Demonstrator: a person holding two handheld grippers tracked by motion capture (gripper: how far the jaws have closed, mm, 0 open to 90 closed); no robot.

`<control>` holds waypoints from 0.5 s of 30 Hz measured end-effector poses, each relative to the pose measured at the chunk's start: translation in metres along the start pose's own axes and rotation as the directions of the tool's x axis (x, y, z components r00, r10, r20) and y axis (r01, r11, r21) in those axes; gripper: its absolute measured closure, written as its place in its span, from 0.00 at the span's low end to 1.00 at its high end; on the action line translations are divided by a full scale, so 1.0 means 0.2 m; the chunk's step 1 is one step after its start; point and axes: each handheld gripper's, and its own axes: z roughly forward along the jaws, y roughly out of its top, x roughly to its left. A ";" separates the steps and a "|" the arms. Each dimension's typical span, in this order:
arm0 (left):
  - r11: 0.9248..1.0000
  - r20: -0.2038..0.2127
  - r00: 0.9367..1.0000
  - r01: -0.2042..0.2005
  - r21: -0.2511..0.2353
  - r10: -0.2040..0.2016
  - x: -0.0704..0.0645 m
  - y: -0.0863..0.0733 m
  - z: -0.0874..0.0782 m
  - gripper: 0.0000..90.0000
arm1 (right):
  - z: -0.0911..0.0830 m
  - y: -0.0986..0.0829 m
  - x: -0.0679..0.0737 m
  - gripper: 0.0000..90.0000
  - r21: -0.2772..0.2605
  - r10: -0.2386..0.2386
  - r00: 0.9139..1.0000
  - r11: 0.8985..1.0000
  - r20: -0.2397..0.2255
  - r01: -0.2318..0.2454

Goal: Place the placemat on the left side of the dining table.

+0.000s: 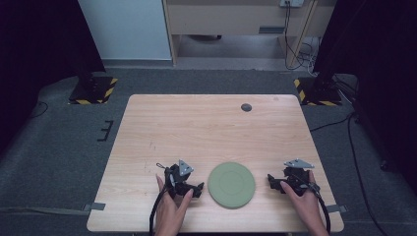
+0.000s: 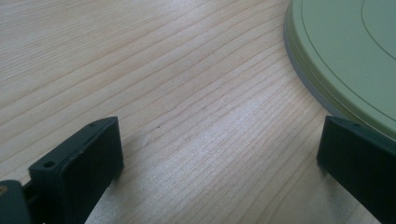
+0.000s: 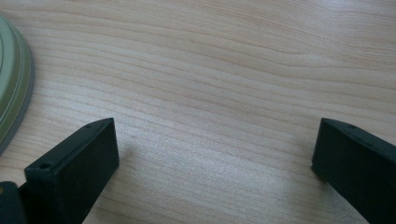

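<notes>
Resting low on the worktop [image 1: 211,128], our left tongs [image 1: 199,189] and right tongs [image 1: 271,181] face each other across the green plate [image 1: 231,185], which lies flat near the front edge between them. Our left hand [image 1: 169,204] wraps its tool from behind, forearm angled slightly inward; our right hand [image 1: 304,194] does likewise. Both tongs stand wide with nothing between the jaws. In the left gripper view the plate [image 2: 345,56] sits just beside the right-hand jaw; in the right gripper view the plate [image 3: 11,84] lies a little off the left-hand jaw.
</notes>
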 end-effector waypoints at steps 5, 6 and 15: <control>1.000 -0.001 1.000 0.005 0.000 -0.005 0.00 0.00 0.00 0.00 | 0.00 0.00 0.00 0.01 0.000 0.001 1.000 1.000 -0.001 -0.001; 1.000 -0.002 1.000 0.004 0.000 -0.004 0.00 0.00 0.00 0.00 | 0.00 0.00 0.00 0.01 -0.001 0.000 1.000 1.000 -0.002 0.000; 0.999 -0.037 0.998 0.041 0.001 -0.041 -0.02 0.01 0.01 0.00 | 0.00 0.00 0.01 0.02 -0.003 -0.039 0.998 0.999 -0.040 0.039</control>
